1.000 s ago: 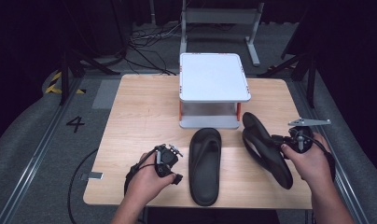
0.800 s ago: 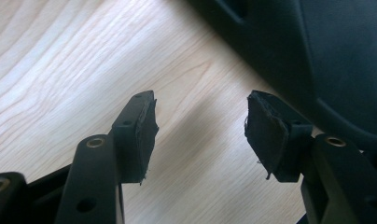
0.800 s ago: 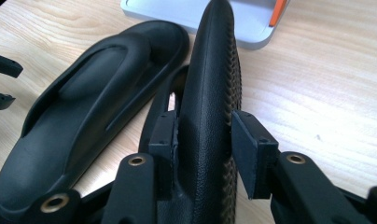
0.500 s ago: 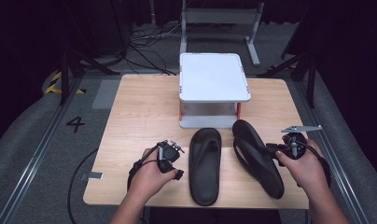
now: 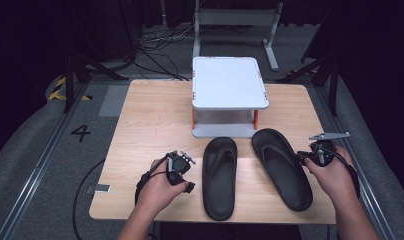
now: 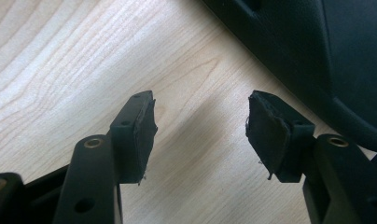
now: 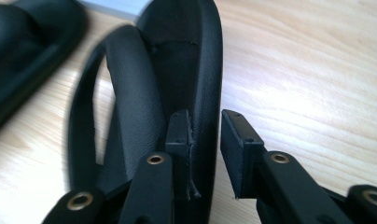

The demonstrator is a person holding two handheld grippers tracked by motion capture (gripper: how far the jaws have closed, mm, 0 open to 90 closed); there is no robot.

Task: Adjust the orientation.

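Observation:
Two black flip-flops lie side by side on the wooden table (image 5: 155, 115). The left sandal (image 5: 220, 177) points straight away from me. The right sandal (image 5: 282, 170) lies flat and angled, toe toward the stand. My right gripper (image 5: 304, 156) sits at its right rim. In the right gripper view its jaws have just been closing, and the gripper (image 7: 205, 140) is shut on the rim of the right sandal (image 7: 186, 56), one pad inside and one outside. My left gripper (image 5: 186, 179) rests on the table left of the left sandal, open (image 6: 200, 126) with bare wood between its pads.
A white two-level stand (image 5: 230, 82) with orange posts stands at the back middle of the table, just beyond the sandals' toes. The left sandal's edge (image 6: 317, 46) lies close to the left gripper. Dark floor, cables and frame legs surround the table.
The right sandal, held tilted in the air a second ago, has come down and left and now lies flat beside the other one. The left hand has stayed put.

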